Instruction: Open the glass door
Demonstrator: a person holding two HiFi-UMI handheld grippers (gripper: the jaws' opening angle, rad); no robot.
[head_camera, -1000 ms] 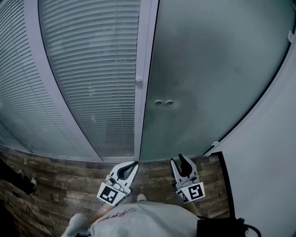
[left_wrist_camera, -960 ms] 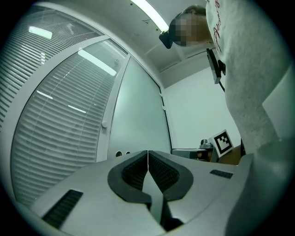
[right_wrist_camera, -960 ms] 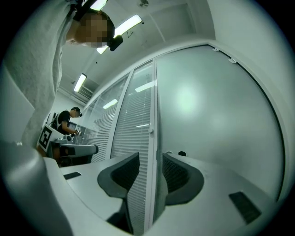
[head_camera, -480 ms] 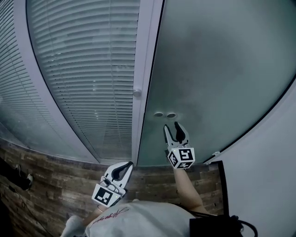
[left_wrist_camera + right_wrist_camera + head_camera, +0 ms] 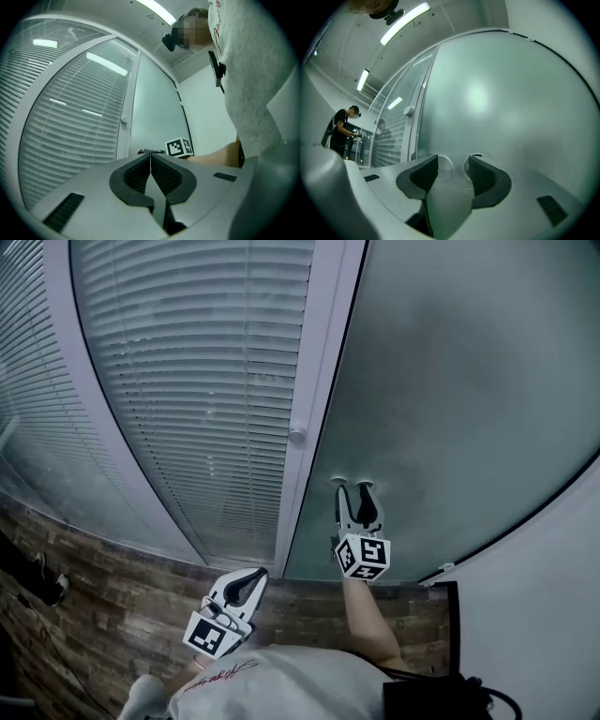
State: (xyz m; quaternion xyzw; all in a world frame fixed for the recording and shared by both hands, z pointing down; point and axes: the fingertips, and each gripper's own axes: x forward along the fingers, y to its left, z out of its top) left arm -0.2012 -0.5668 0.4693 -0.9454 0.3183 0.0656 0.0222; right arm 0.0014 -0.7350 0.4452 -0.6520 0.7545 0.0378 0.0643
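Head view: left gripper (image 5: 255, 576) nearest, low over wood floor (image 5: 103, 587), jaws together, empty. Keep it clear of door swing.
Right gripper (image 5: 352, 495) farther out, tips at two round fittings (image 5: 340, 482) on frosted glass door (image 5: 450, 381). Jaws opening, nothing clamped between them.
Step in hand, likely: get purchase at fittings.
Do well: seat jaws square on fittings, not bare glass, where pads may slip. Load steadily. Push or pull: cannot tell.
Beyond: frame (image 5: 323, 362) with small knob (image 5: 297, 435), then blinds panel (image 5: 206, 362).
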